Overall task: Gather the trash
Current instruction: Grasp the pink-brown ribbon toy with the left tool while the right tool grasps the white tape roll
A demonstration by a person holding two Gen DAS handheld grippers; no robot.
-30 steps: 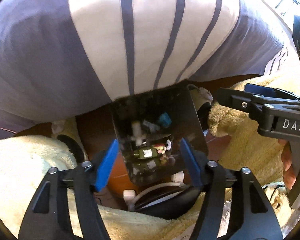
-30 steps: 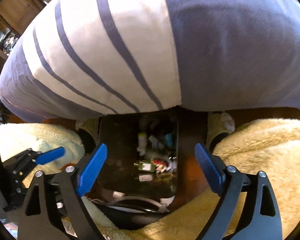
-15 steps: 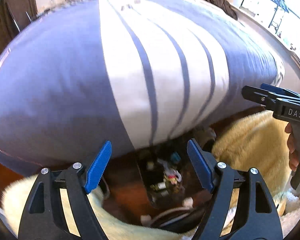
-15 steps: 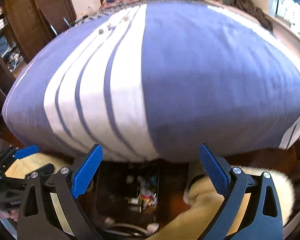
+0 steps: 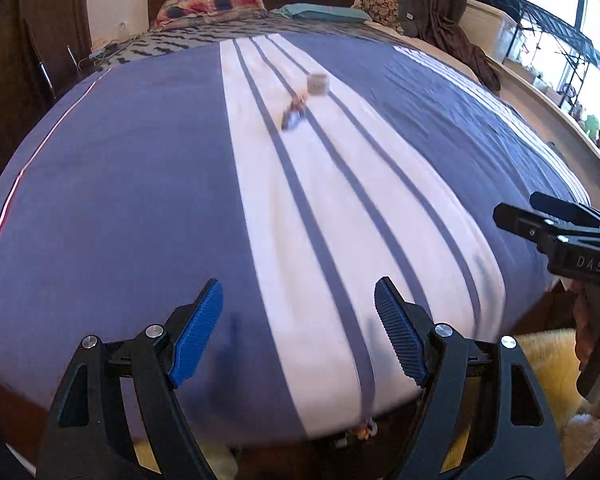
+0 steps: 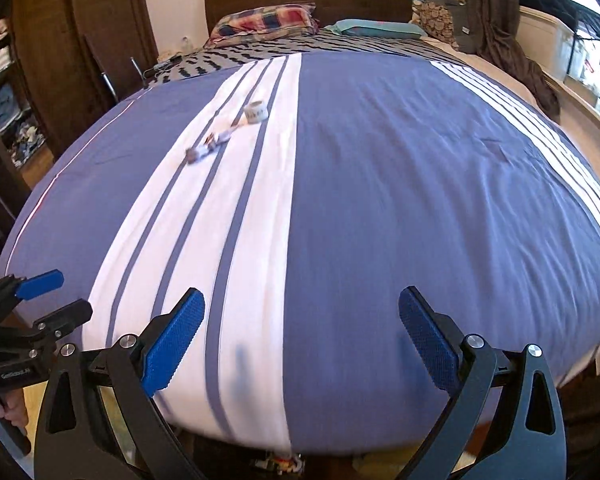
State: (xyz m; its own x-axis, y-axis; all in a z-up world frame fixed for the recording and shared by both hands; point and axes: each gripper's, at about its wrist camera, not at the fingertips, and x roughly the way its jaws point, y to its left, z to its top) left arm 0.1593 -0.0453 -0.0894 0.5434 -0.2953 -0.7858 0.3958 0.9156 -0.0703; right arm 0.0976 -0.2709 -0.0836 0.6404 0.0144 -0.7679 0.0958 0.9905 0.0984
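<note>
Both claws empty, jaws wide. Wrapper [image 5: 293, 114] and cup [image 5: 317, 83] upper centre, far up bed [image 5: 100, 200]; left claw [image 5: 298, 334] nearer.

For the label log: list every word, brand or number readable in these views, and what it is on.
"DAS" on the body of the right gripper.
"GetGood.AI", faint, on the body of the left gripper.
Print on the small white cup on the bed cover: too blurred to read.
</note>
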